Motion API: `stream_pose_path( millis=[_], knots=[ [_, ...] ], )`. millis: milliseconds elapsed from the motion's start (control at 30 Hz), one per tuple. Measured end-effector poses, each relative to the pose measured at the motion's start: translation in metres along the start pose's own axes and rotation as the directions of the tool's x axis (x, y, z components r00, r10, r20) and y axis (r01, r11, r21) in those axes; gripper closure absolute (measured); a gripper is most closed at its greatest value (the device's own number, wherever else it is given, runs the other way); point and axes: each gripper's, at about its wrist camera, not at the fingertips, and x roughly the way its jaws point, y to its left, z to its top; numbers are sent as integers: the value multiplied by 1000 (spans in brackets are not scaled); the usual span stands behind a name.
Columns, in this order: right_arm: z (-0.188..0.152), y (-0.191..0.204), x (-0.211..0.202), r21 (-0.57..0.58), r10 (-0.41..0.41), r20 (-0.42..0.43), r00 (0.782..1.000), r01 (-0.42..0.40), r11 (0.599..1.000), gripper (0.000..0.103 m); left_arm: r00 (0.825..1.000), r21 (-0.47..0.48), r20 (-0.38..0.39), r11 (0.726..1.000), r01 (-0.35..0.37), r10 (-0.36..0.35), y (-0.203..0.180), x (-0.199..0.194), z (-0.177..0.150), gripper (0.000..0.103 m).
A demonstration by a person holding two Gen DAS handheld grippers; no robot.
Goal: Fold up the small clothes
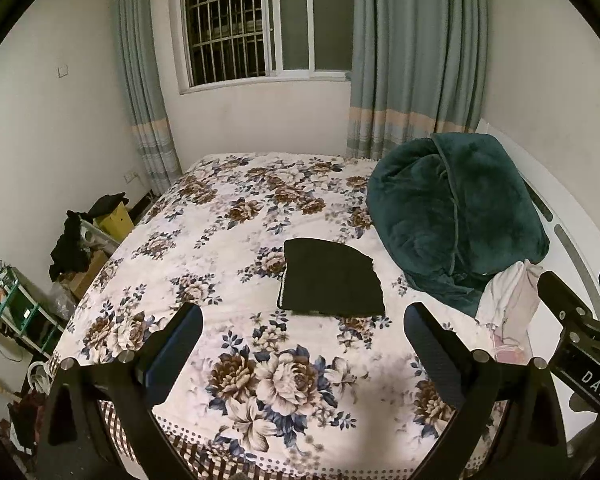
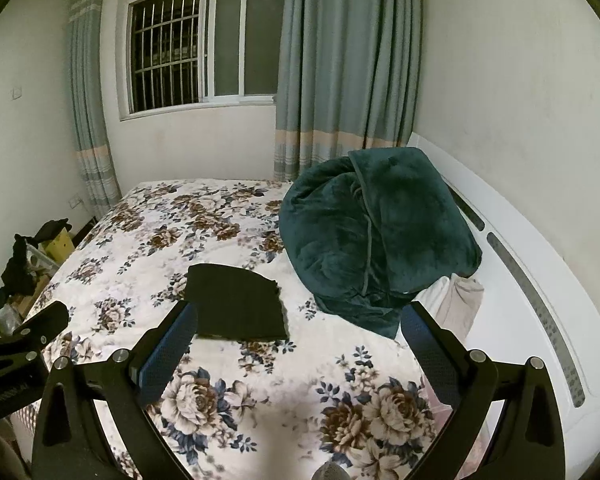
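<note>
Grippers side by side above bed [image 1: 300,420], left [image 1: 302,320] & right [image 2: 298,320] fingers spread, empty, black garment [image 1: 332,278] prob folded.

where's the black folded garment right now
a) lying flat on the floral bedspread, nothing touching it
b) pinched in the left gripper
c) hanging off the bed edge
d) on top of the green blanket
a: the black folded garment lies flat on the floral bedspread, apart from the green blanket, while the left gripper and right gripper are both open and empty.
</note>
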Motion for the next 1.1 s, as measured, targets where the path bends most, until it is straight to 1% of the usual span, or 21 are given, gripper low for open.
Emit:
stream_pose_path(
  millis=[400,667,1100],
  knots=[
    [-3,2,-1,4,0,0,1000,0,1000,0,1000,1,0,1000,-1,1,0,-2,-1,0],
    [11,4,-5,-8,17,8,1000,-17,1000,0,1000,-6,2,1000,-6,6,1,-3,-1,0],
    [14,10,-7,-15,25,11,1000,-25,1000,0,1000,-5,4,1000,-11,11,4,-5,-2,0]
  ],
)
